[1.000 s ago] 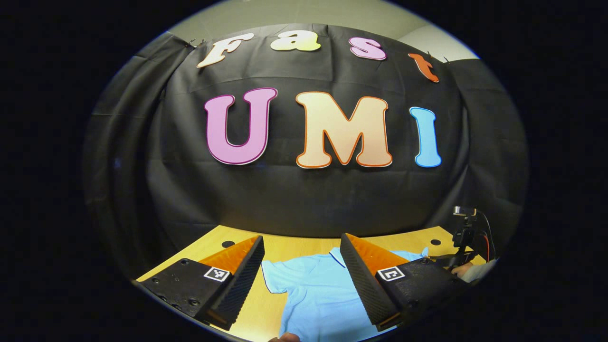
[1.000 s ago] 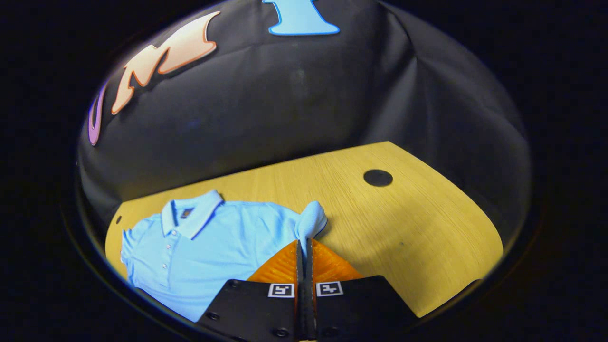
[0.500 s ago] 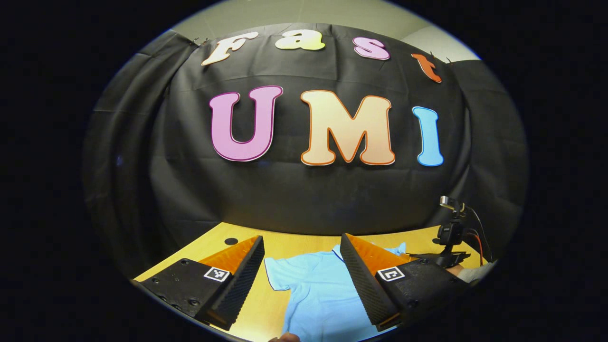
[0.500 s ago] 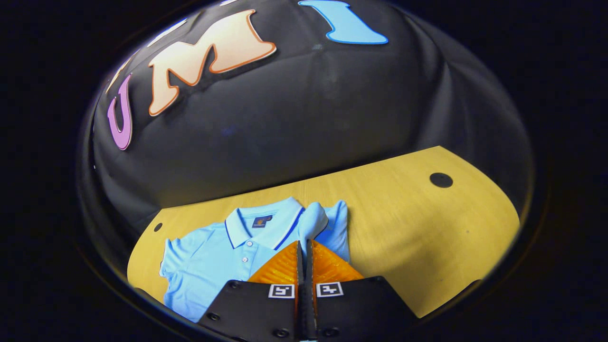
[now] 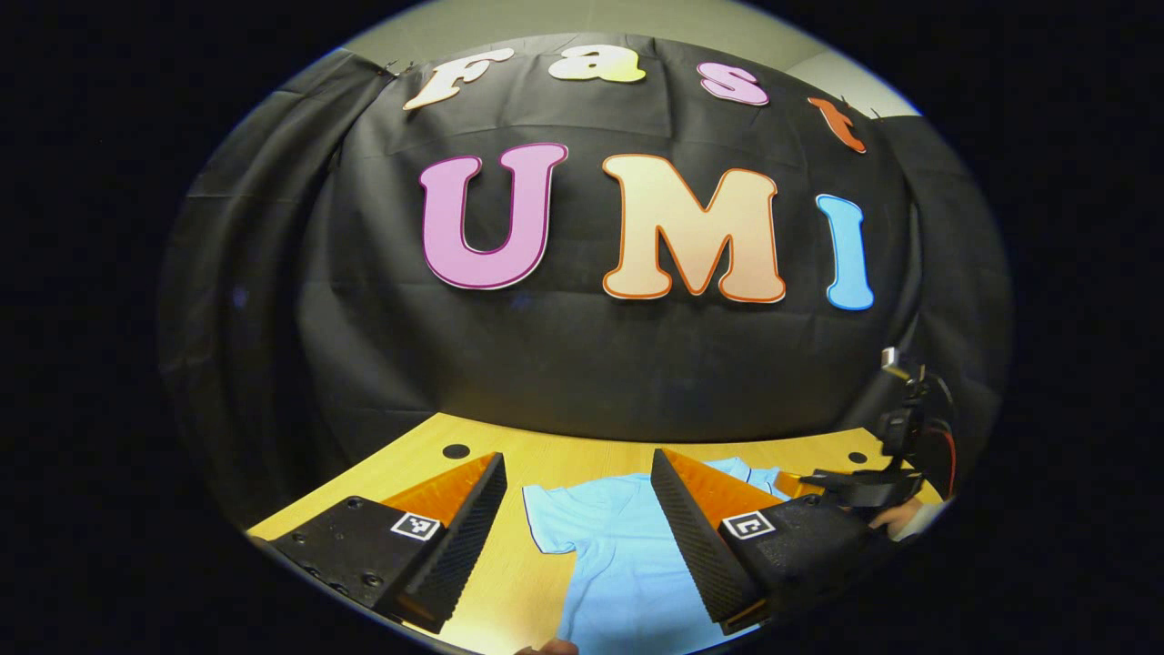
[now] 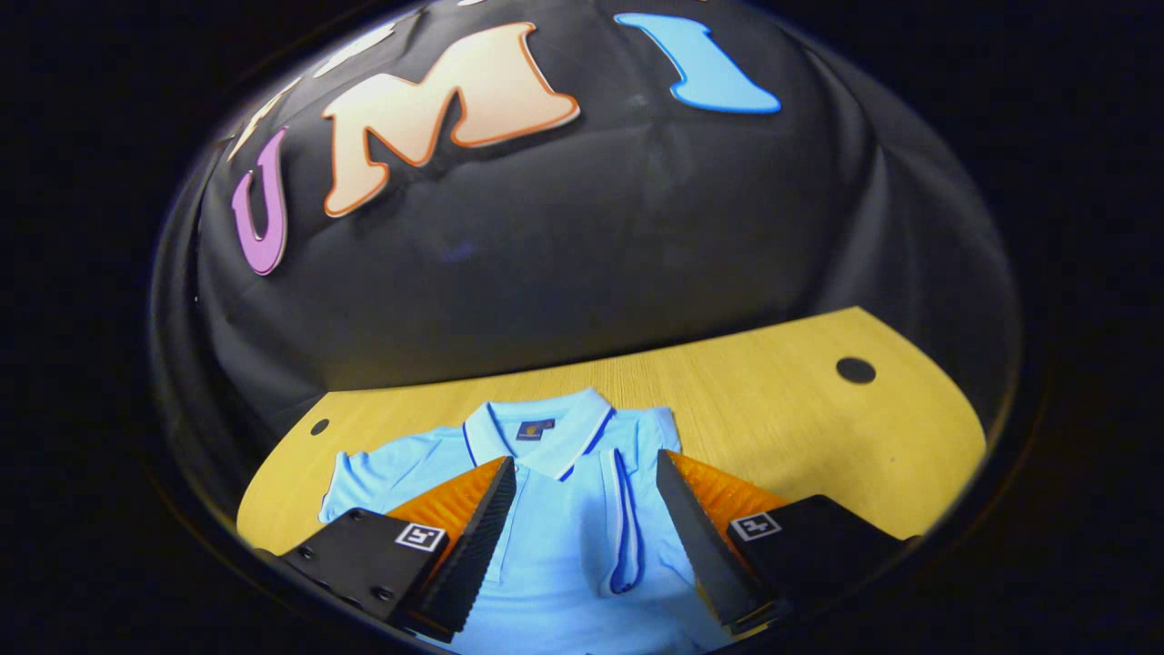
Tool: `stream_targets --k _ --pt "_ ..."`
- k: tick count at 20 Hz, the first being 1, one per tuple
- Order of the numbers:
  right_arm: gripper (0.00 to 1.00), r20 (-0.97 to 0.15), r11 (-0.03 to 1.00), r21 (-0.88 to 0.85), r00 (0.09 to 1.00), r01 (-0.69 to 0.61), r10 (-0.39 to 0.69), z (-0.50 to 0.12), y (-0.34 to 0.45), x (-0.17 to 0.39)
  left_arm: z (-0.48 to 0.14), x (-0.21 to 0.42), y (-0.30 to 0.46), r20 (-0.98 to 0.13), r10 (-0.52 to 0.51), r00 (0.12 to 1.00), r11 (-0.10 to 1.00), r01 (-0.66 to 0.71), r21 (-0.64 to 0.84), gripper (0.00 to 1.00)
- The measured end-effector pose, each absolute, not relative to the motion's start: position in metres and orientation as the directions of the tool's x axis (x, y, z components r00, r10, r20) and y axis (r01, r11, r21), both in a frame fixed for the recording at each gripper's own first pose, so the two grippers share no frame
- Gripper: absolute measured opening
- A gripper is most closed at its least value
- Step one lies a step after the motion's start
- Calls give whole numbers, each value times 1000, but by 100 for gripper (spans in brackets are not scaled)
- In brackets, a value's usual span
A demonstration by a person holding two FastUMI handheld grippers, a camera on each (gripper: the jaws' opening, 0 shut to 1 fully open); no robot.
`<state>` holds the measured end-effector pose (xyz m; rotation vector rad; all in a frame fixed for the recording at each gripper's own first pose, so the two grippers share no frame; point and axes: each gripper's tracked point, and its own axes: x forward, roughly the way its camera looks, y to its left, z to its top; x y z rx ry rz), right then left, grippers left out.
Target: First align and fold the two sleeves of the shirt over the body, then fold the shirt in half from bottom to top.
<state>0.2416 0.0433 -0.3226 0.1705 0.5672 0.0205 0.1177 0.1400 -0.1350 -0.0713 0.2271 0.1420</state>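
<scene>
Black cloth hangs wrinkled as the booth's far wall and wraps both sides. A pale wall shows above it. The wooden surface is yellow-toned, with round dark holes near its far corners.

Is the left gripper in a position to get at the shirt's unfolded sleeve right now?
Probably yes. The left gripper is open, and the unfolded sleeve lies flat on the wooden table just ahead between its fingers, with nothing over it.

light blue polo shirt lies flat, one sleeve folded over its body.
</scene>
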Motion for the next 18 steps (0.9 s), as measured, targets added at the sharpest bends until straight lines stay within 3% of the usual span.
stream_targets --k 2,3,8,18 --pt "93 -493 989 148 867 4 70 -297 37 234 -148 132 139 -247 128 961 987 -149 -68 96" --pt "97 -481 991 136 874 -3 69 -287 32 229 -157 141 140 -256 126 959 986 -150 -75 96" --pt "97 -450 993 114 890 -24 73 -249 10 203 -207 178 152 -332 144 932 978 -185 -96 96" --pt "97 -441 998 62 896 -28 53 -230 -12 174 -323 222 192 -537 181 824 960 -267 -86 95"
